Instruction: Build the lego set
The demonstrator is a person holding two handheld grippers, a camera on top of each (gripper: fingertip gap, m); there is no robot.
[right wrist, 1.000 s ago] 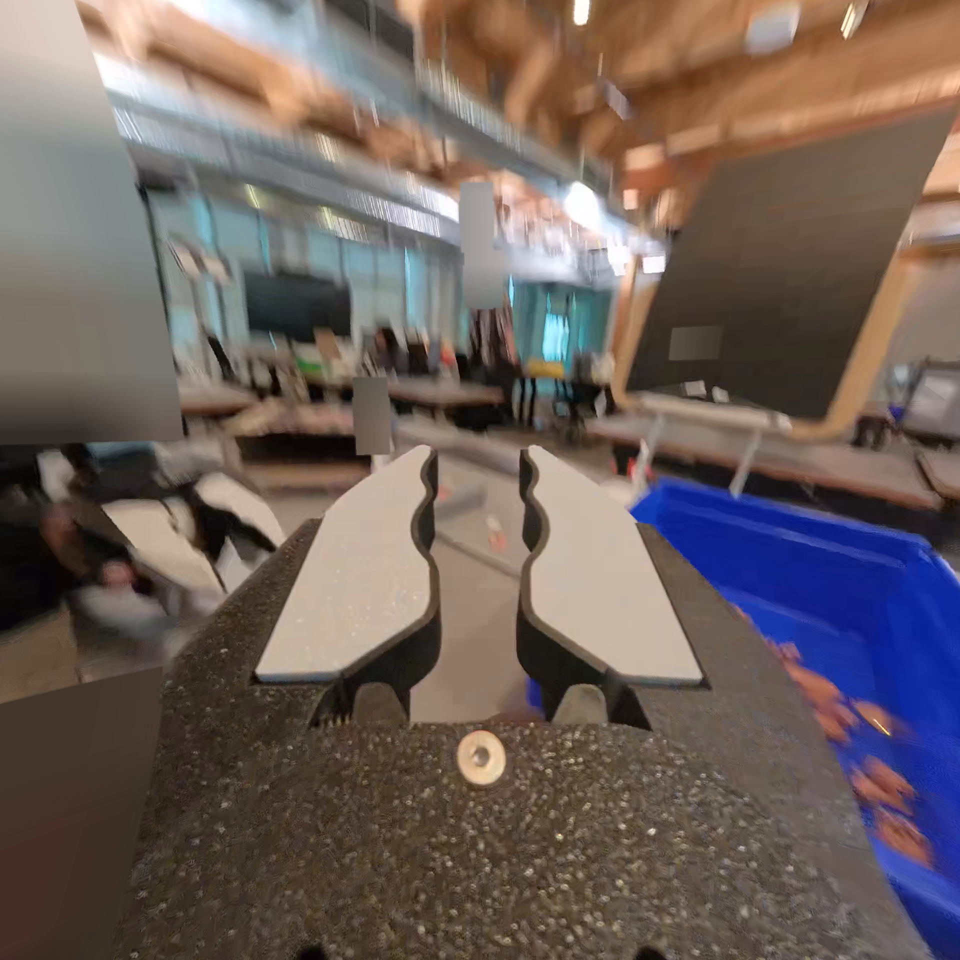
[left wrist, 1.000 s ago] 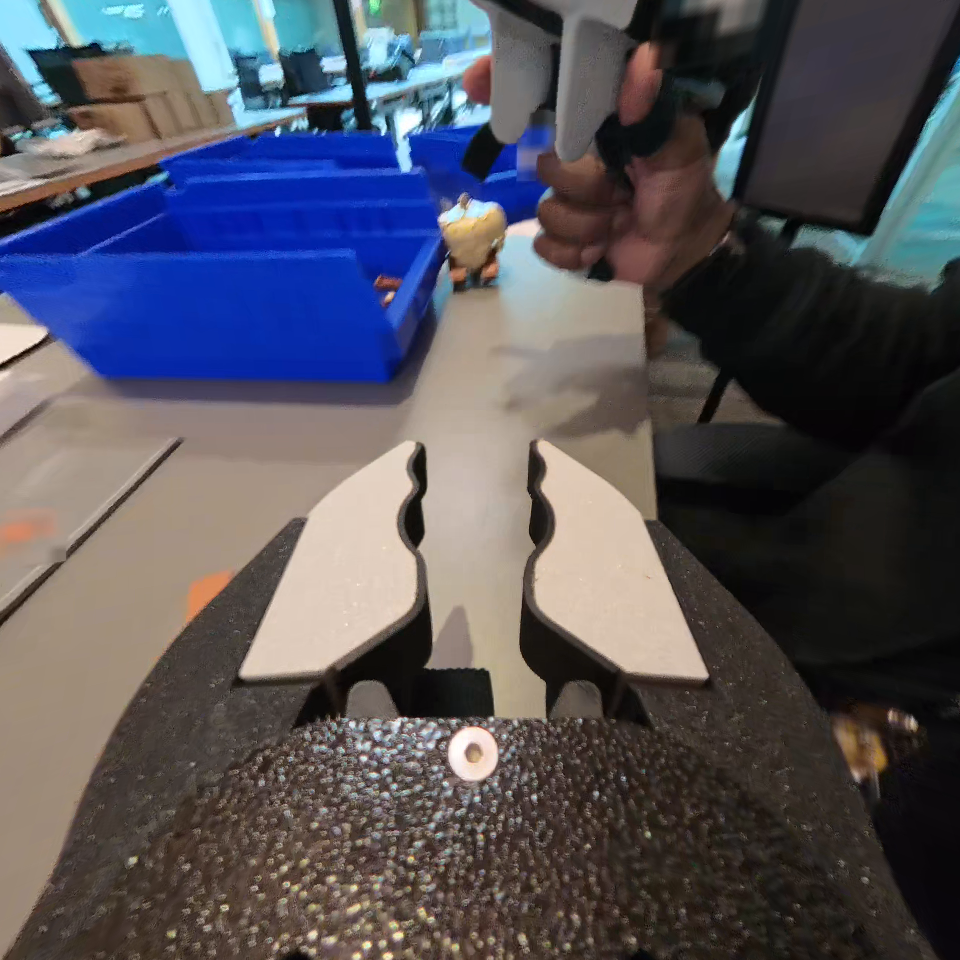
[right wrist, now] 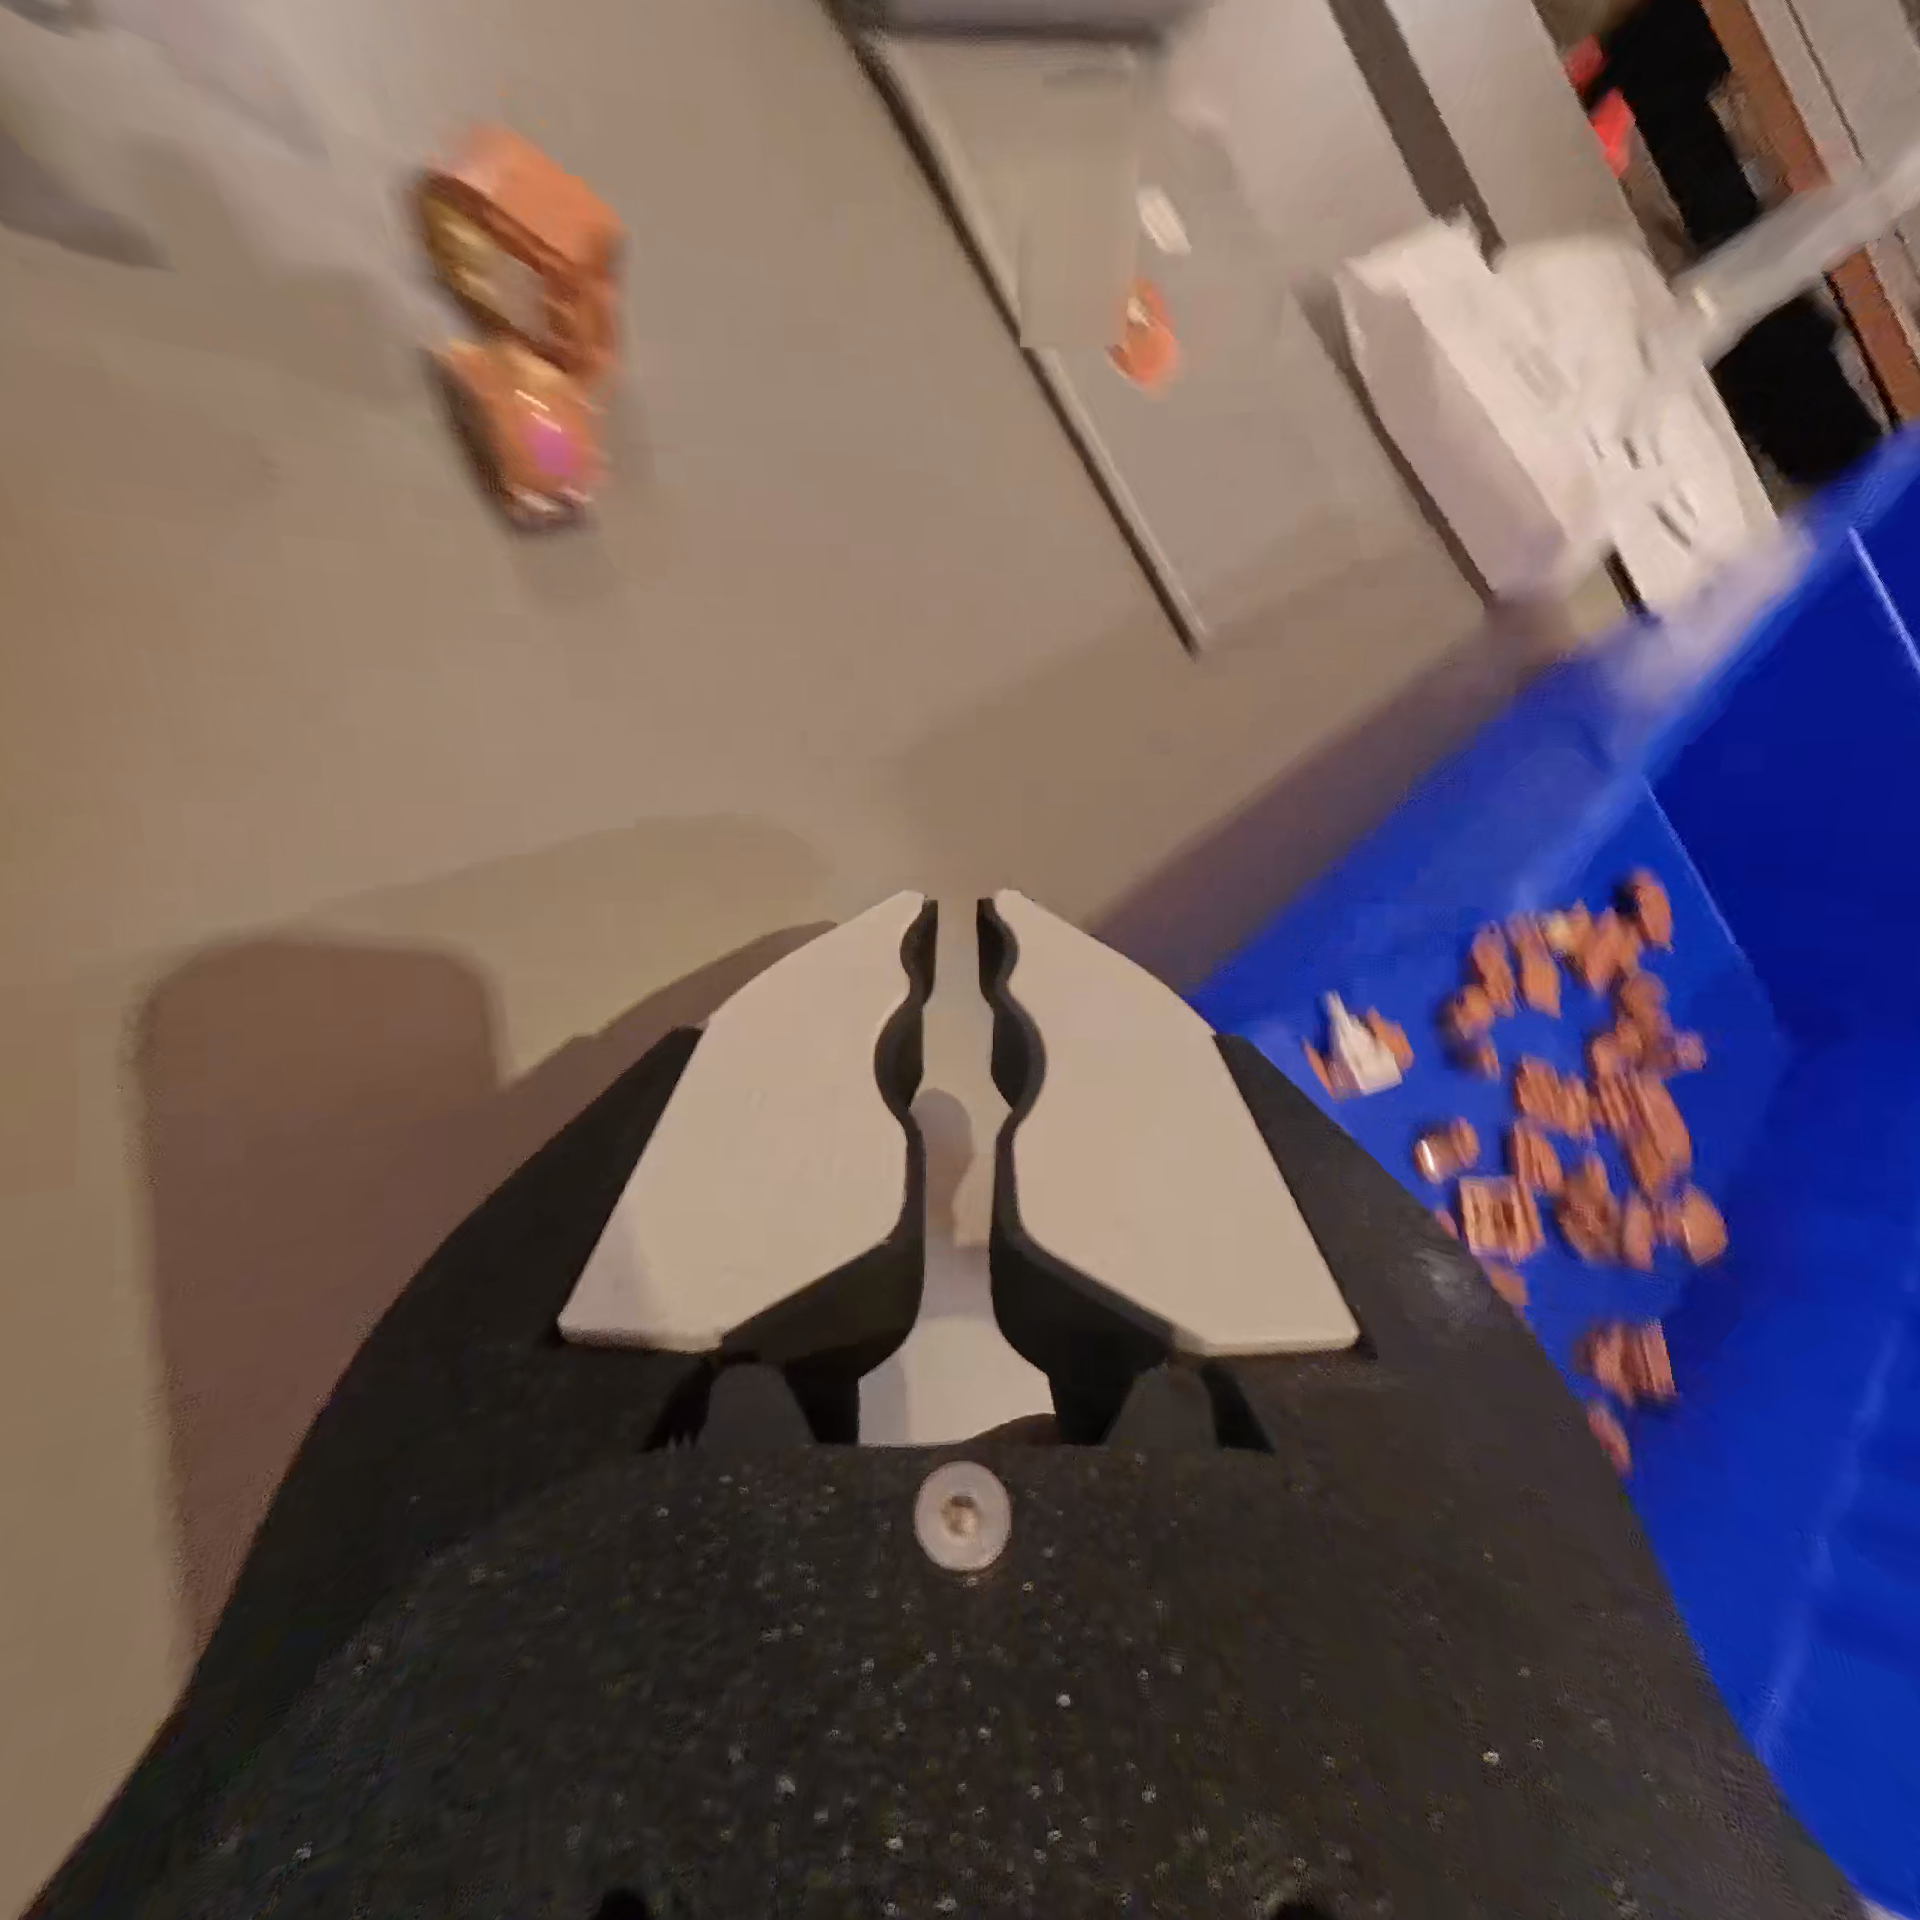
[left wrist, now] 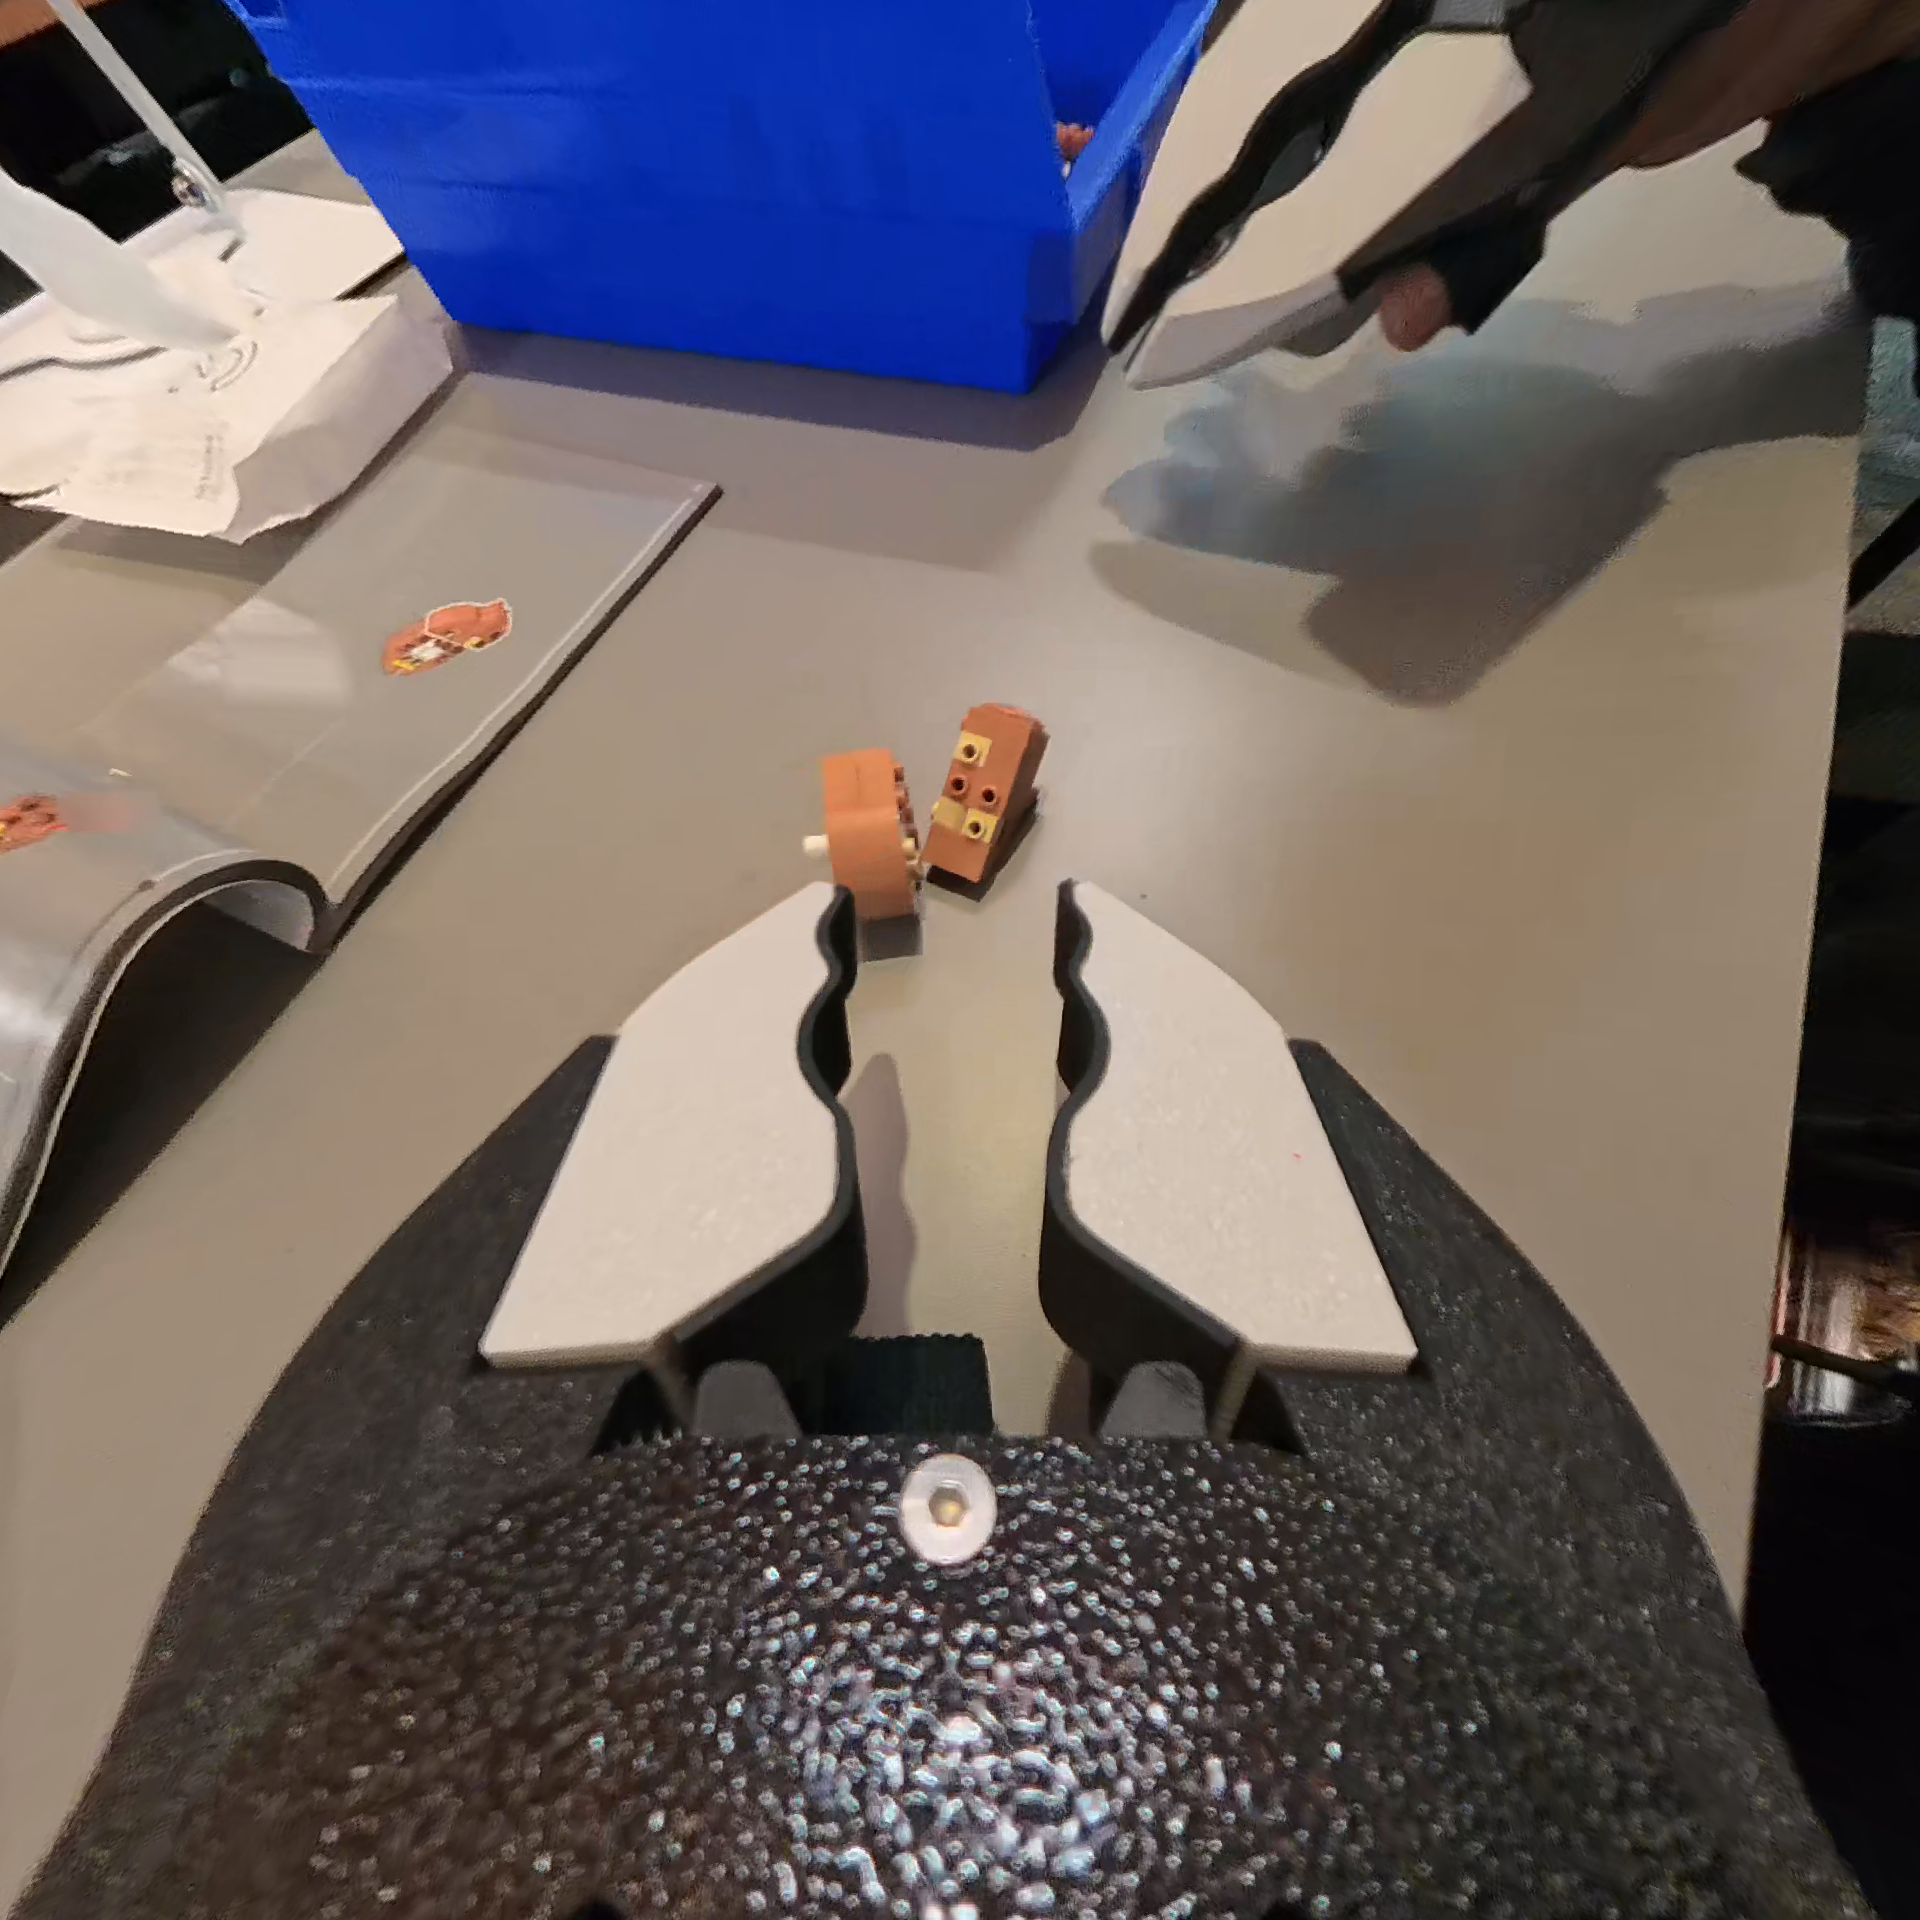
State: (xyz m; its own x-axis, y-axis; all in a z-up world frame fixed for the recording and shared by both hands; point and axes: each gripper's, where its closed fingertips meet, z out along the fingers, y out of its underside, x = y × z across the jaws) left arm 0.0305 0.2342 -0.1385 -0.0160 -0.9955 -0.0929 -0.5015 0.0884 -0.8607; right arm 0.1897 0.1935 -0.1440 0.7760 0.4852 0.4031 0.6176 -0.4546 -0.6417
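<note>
Two brown brick-built pieces lie on the grey table [left wrist: 1403,987]: a rounded one [left wrist: 868,836] and a block with tan and brown studs [left wrist: 982,800]. My left gripper [left wrist: 951,894] is open and empty, low over the table just behind them. Its left fingertip [left wrist: 821,914] is right at the rounded piece and does not grip it. My right gripper [right wrist: 956,902] hovers over bare table beside a blue bin [right wrist: 1766,727]. Its jaws stand a narrow slit apart with nothing between the tips. It also shows in the left wrist view [left wrist: 1127,358], held by a hand. The same two pieces appear blurred in the right wrist view [right wrist: 520,332].
The blue bin [left wrist: 727,187] stands at the back and holds several small brown bricks [right wrist: 1579,1122]. An open grey booklet [left wrist: 343,665] and white paper [left wrist: 177,416] lie at the left. The table edge runs along the right [left wrist: 1829,831]. My right fingertips sit around 15 centimetres from my left ones.
My left gripper has tipped down and come up to the two brown pieces, still open. My right gripper has swung down from the room towards the table, and its jaws have narrowed from wide apart.
</note>
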